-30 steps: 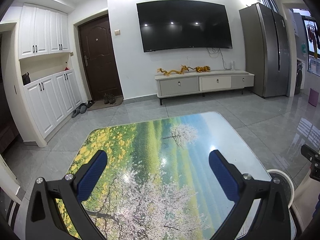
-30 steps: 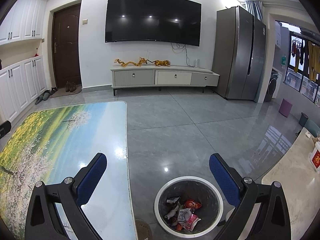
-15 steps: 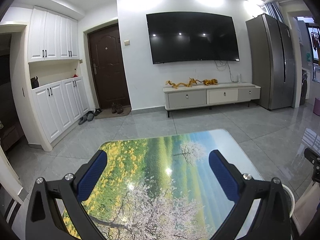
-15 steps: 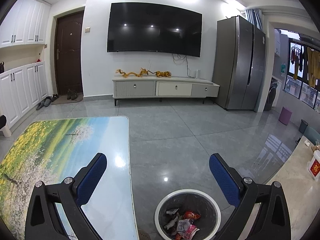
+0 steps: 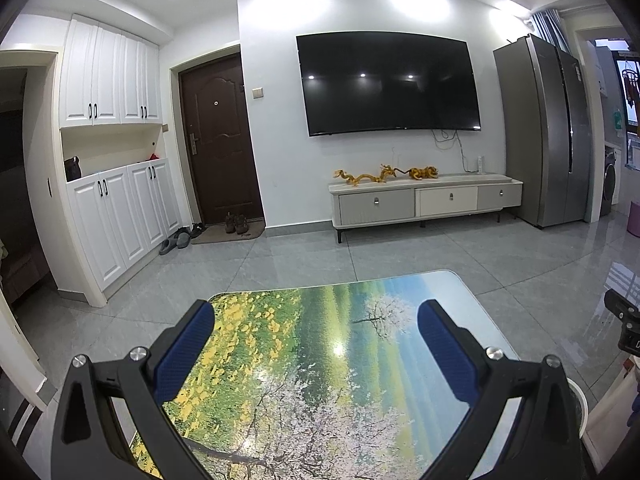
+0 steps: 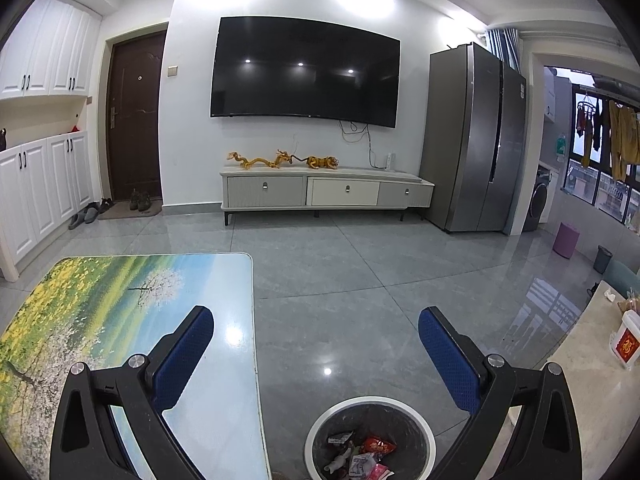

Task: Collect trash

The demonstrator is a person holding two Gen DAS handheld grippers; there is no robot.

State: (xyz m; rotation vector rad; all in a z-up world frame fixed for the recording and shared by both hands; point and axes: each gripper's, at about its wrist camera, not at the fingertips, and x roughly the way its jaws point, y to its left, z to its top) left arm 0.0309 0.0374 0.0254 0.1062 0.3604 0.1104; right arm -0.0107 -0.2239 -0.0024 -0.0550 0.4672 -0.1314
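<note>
The left claw [image 5: 314,322] stands with its two fingers wide apart, nothing between them. Each finger is matte black plastic with silver screw heads, faced on the inside by a blue pad [image 5: 182,354] with a fine dimpled grain. Below and ahead of this claw spreads the tabletop [image 5: 320,380], a glossy slab with rounded corners, printed with a meadow of yellow flowers, green strips and white blossoming trees; ceiling lights glint off its sheen.

The right claw [image 6: 316,322] is likewise spread open and holds nothing. Its left finger hangs over the pale blue edge of the tabletop [image 6: 224,400], its right finger over the polished grey floor tiles [image 6: 360,280]. Directly beneath the gap, close to the claw's base, sits the trash bin [image 6: 320,432]: round, white-rimmed, with a dark liner. Inside lies the collected trash [image 6: 366,454], crumpled wrappers in red, white and pink with a shiny foil look.

To the right of the right claw runs a pale stone-patterned counter [image 6: 588,392] carrying a white box with a red label [image 6: 626,344]. Far ahead stand a flat black television [image 6: 304,74], a low white cabinet [image 6: 326,190] and a brushed-steel refrigerator [image 6: 476,138].
</note>
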